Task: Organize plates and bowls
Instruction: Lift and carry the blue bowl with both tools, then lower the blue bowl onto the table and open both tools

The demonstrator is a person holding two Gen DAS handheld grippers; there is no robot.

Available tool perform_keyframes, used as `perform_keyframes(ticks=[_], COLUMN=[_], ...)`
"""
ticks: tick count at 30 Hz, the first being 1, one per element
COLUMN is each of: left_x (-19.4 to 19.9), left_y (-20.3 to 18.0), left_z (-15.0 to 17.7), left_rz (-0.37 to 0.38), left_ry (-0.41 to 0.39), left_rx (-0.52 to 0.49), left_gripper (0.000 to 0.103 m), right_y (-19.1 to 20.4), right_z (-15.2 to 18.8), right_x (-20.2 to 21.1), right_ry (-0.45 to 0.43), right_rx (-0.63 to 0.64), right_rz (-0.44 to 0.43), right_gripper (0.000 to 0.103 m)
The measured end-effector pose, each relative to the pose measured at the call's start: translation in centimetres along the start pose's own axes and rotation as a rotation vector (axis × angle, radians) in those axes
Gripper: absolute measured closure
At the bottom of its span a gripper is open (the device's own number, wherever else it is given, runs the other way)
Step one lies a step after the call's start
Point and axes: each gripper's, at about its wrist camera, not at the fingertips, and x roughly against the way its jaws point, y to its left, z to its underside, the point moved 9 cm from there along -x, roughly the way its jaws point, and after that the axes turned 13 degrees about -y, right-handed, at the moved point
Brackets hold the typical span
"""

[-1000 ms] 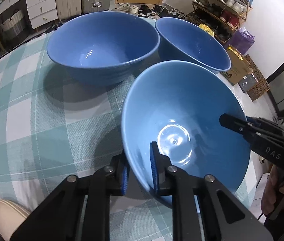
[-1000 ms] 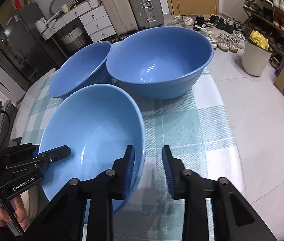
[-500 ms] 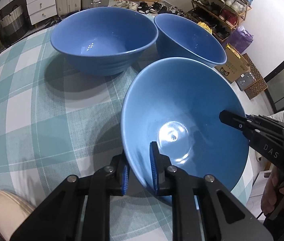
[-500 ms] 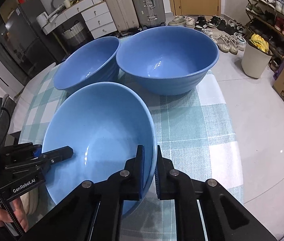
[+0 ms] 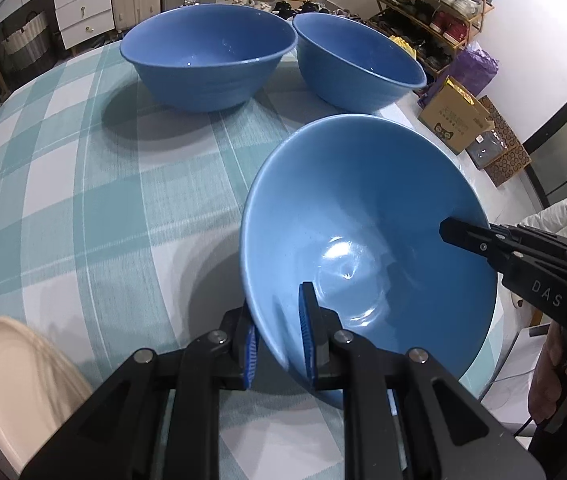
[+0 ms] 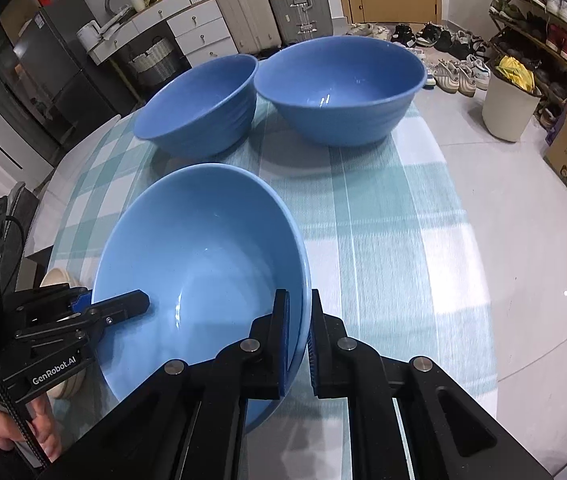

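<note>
Checked-cloth bench (image 5: 83, 184) | left gripper (image 5: 279, 332) pinching near rim of light blue bowl (image 5: 363, 216), which is tilted above the cloth | right gripper (image 6: 298, 336) clamped on the opposite rim | two darker bowls (image 6: 339, 92) at the back | cream plate (image 5: 15, 384) clear only in left view, suitcases (image 6: 267, 4) clearer in right

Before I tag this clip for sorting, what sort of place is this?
Probably a home's dining area beside the entryway: a table with a checked tablecloth, a loaded shoe rack, and suitcases by a door.
</note>
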Motion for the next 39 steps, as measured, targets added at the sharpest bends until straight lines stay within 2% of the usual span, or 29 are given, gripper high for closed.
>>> perform_keyframes(ticks=[11,20,23,25,27,30,32,34,39], left_x=[1.8,1.8,1.7,1.7,1.9,2.5,3.0,3.5,5.6], left_y=[0.2,0.4,0.6,0.9,1.1,1.9,2.5,3.0,4.0], left_z=[2.7,2.8,3.0,3.0,2.8,2.4,2.1,1.7,0.6], left_rz=[-0.051,-0.073,-0.077,-0.074,-0.083,-0.125,-0.135,-0.133,-0.133], left_ry=[-0.023,-0.050,-0.049,-0.049,-0.056,-0.078,-0.087,-0.098,-0.143], left_rx=[-0.035,-0.053,-0.046,-0.030,-0.020,-0.021,-0.005,0.023,0.067], left_gripper=[0.087,0.087,0.084,0.078,0.072,0.061,0.057,0.056,0.052], right_y=[1.5,1.5,1.5,1.4,1.1,0.9,0.9,0.8,0.9], right_z=[3.5,3.7,3.7,3.5,3.2,2.5,1.9,1.2,-0.7], right_x=[1.6,1.7,1.7,1.8,2.1,2.7,3.4,4.2,6.4], right_ry=[0.047,0.045,0.048,0.037,0.019,-0.026,-0.069,-0.124,-0.238], right_rx=[0.007,-0.001,0.007,0.001,0.005,0.002,-0.005,-0.006,-0.001], right_rz=[-0.022,-0.023,-0.030,-0.029,-0.013,-0.008,-0.013,-0.005,0.000], right_gripper=[0.094,0.094,0.094,0.094,0.089,0.077,0.059,0.045,0.043])
